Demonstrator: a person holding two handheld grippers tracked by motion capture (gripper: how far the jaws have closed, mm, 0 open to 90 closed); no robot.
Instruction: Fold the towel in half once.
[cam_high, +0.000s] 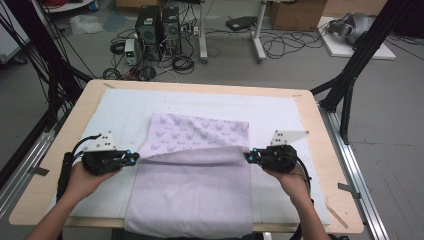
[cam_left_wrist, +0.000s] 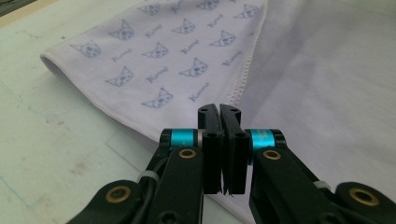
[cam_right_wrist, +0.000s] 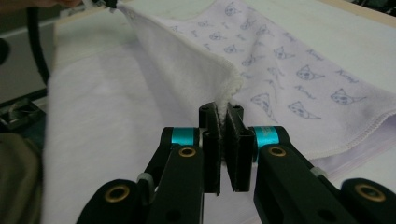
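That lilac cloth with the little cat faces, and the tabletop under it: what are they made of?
The lilac cloth looks like soft, matte terry or microfibre: its plain underside is fuzzy, and a stitched hem runs along the edge near the right tongs. The tabletop looks like pale wood or plywood, with a smooth bare border; a whitish mat, possibly felt, covers most of it.
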